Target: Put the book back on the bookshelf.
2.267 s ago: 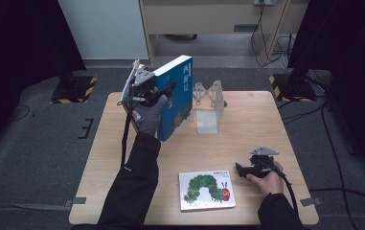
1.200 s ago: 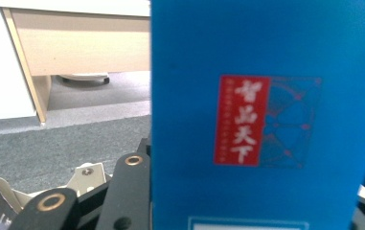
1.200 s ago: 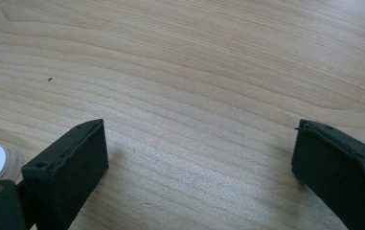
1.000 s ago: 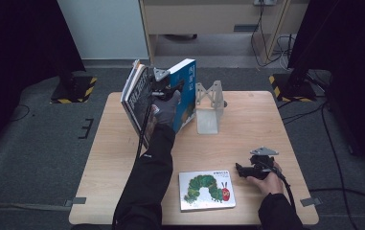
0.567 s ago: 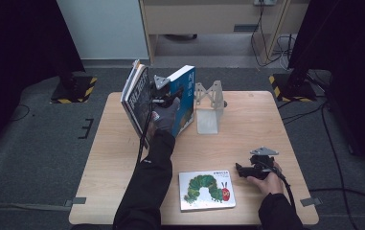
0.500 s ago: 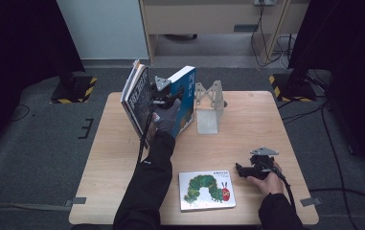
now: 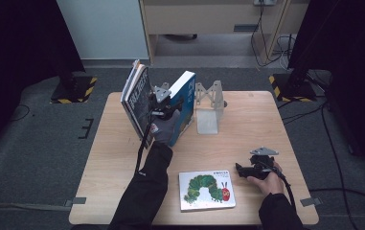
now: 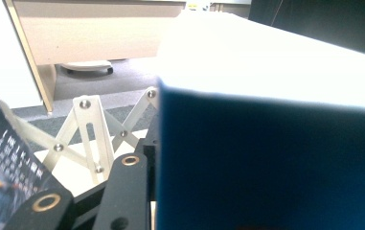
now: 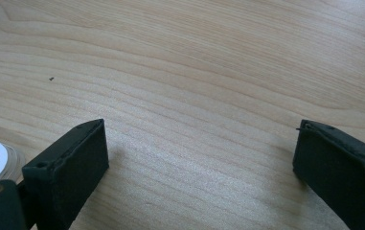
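A thick blue book (image 7: 184, 103) stands tilted on the table, just left of a white folding rack (image 7: 209, 112). My left gripper (image 7: 170, 103) is shut on the book from its left side. In the left gripper view the book (image 8: 266, 158) hides the right jaw, and one black finger (image 8: 122, 191) lies against its cover, with the rack (image 8: 89, 139) behind. My right gripper (image 7: 241, 168) rests low at the front right, and in its own view the right gripper (image 9: 199, 153) is open over bare wood.
Dark books (image 7: 137, 98) lean upright at the far left, close beside my left hand. A picture book with a green caterpillar (image 7: 206, 189) lies flat near the front edge, left of the right gripper. The wooden table (image 7: 247, 129) stands over dark floor.
My left hand has carried the blue book to the right and down, closer to the white rack. The right gripper has stayed where it was.
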The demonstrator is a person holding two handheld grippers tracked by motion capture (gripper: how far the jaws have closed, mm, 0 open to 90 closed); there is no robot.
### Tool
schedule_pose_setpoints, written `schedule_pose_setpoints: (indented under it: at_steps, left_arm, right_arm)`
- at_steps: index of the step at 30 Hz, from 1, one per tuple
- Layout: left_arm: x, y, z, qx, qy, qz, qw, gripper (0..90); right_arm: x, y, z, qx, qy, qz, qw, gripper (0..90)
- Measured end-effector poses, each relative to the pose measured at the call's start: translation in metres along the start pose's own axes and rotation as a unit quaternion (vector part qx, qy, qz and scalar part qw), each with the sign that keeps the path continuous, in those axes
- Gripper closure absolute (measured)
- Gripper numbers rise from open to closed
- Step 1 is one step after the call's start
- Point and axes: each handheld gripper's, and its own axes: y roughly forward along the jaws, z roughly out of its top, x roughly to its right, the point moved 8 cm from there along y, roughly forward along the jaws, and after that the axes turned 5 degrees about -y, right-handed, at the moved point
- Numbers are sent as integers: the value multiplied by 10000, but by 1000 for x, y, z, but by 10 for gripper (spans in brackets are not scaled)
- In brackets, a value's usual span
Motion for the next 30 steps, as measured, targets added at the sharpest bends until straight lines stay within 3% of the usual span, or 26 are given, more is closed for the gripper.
schedule_pose_setpoints:
  at_steps: [7, 18, 28, 30]
  left_arm:
    - [-4, -7, -12, 45, 19, 81, 10000, 590]
    - [0, -15, -20, 144, 72, -9, 9999, 571]
    - [-2, -17, -20, 173, 45, 333, 9993, 600]
    - [-3, -15, -19, 189, -2, 320, 9993, 601]
  right_arm:
    - [0, 0, 0, -1, 0, 4, 10000, 52]
    - [0, 0, 0, -7, -3, 23, 10000, 51]
    - [-1, 0, 0, -10, -1, 22, 10000, 51]
    - [-1, 0, 0, -6, 2, 21, 10000, 49]
